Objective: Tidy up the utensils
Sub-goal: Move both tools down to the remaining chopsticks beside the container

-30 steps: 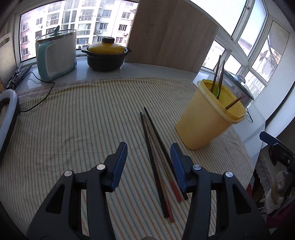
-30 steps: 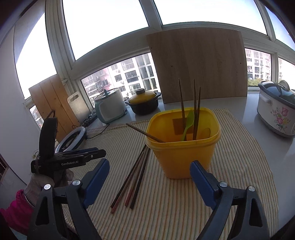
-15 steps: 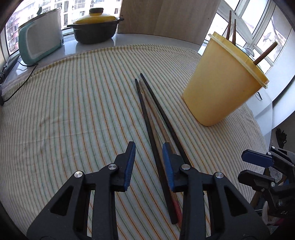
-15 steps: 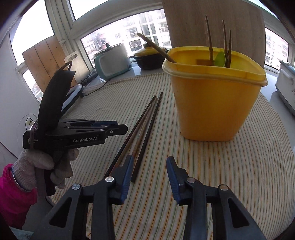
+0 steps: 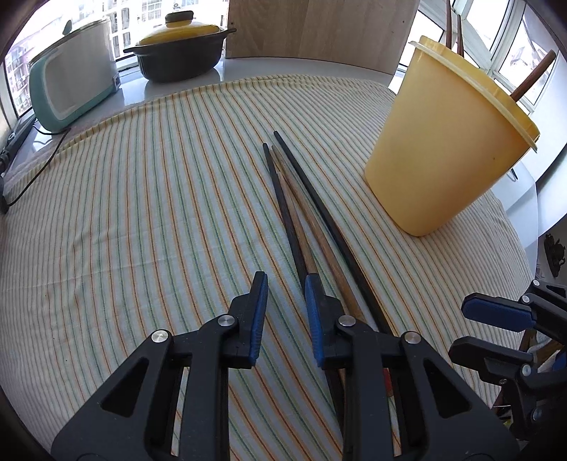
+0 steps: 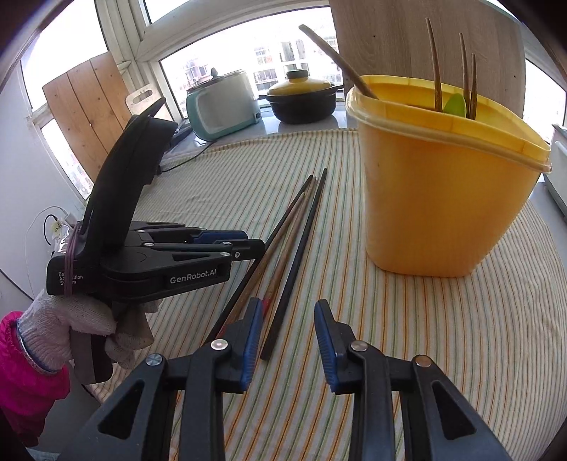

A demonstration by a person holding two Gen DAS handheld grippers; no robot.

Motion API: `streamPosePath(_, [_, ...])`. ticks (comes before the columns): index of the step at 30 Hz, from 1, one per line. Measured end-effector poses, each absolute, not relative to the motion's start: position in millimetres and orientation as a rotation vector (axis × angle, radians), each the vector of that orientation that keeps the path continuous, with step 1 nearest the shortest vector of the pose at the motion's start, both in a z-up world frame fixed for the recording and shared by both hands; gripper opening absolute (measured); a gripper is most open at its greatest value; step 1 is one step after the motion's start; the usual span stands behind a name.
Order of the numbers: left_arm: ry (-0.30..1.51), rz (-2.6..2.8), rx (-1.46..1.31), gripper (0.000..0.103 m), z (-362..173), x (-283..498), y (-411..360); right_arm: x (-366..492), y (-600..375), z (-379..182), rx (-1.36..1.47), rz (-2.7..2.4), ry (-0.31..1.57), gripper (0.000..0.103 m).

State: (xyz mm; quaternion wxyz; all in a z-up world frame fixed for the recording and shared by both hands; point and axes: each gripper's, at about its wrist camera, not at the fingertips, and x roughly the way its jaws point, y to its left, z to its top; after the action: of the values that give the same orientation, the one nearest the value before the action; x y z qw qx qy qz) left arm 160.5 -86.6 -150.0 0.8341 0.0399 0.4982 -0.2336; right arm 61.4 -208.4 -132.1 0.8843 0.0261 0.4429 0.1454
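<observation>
Several dark and brown chopsticks (image 5: 304, 212) lie side by side on the striped cloth, also in the right wrist view (image 6: 294, 234). A yellow tub (image 5: 439, 149) stands to their right and holds more chopsticks and a green spoon (image 6: 455, 104). My left gripper (image 5: 283, 290) is open and empty, low over the cloth, its right finger over the chopsticks' near ends. My right gripper (image 6: 288, 319) is open and empty, just above the near end of the black chopstick. The left gripper's body shows in the right wrist view (image 6: 159, 255).
A teal cooker (image 5: 71, 81), a black pot with yellow lid (image 5: 180, 49) and a wooden board (image 5: 319, 28) stand along the window sill. The striped cloth (image 5: 141, 198) covers the table. A white appliance (image 6: 558, 170) sits at far right.
Both grippers have dropped lower and closer to the chopsticks' near ends. Their jaws narrowed from wide open a second ago.
</observation>
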Motion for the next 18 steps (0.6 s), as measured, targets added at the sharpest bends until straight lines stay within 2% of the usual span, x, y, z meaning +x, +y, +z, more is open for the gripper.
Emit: streamPosePath(18, [1.064, -0.534, 0.131, 0.019, -152, 171, -98, 73, -209, -140, 0.072, 0.297, 0.956, 0.026])
